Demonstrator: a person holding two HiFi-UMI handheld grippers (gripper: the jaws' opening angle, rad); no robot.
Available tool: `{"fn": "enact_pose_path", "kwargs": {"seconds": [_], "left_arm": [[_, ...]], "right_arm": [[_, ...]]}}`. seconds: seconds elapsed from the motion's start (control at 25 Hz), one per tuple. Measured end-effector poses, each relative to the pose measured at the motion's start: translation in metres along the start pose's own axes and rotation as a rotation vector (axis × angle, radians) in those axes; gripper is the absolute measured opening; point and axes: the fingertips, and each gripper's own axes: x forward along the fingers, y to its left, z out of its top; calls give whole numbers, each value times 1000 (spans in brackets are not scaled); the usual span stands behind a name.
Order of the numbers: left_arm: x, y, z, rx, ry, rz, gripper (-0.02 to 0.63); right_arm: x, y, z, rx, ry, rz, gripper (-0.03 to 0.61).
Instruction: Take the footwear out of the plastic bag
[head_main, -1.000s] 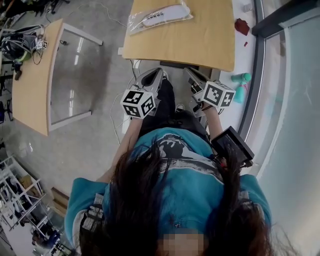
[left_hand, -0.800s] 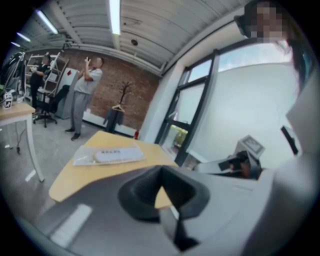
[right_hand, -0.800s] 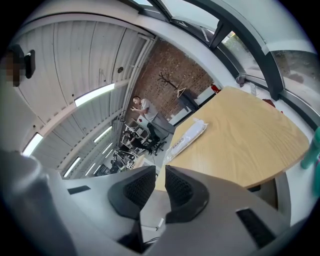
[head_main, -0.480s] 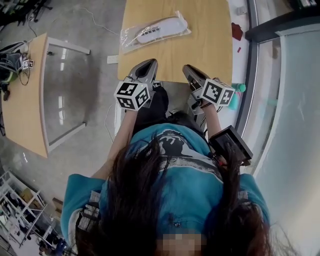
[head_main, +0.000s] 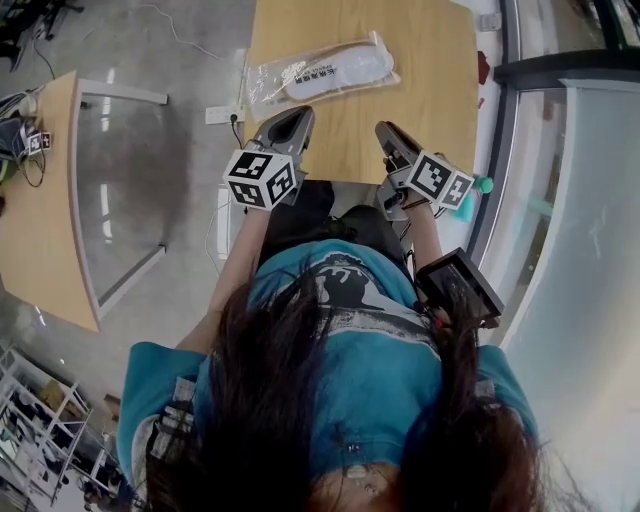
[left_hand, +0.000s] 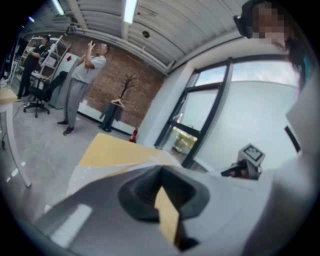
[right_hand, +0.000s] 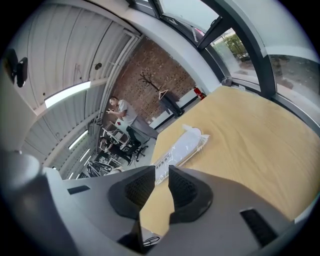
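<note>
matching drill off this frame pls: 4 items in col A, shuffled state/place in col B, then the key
Column A
1. left gripper
2. right gripper
3. plastic bag
4. table

Column B
a. light wood top
b. jaws slightly apart, nothing between them
c. jaws together, nothing held
d. lies on the table ahead of both grippers, white footwear inside

Pairs: 1-c, 2-b, 3-d, 4-a
</note>
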Motion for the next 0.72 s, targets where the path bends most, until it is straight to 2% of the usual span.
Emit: {"fn": "enact_pose_path", "kwargs": {"seconds": [0.32, 0.52, 0.72], "left_arm": [[13, 30, -2, -41, 10, -21, 3], [23, 29, 3, -39, 12, -42, 3], [23, 28, 10, -37, 3, -31, 3]], "right_arm": [[15, -25, 1, 99, -1, -51, 69], [22, -41, 12, 198, -27, -39, 72], [40, -57, 19, 286, -4, -20, 125]]}}
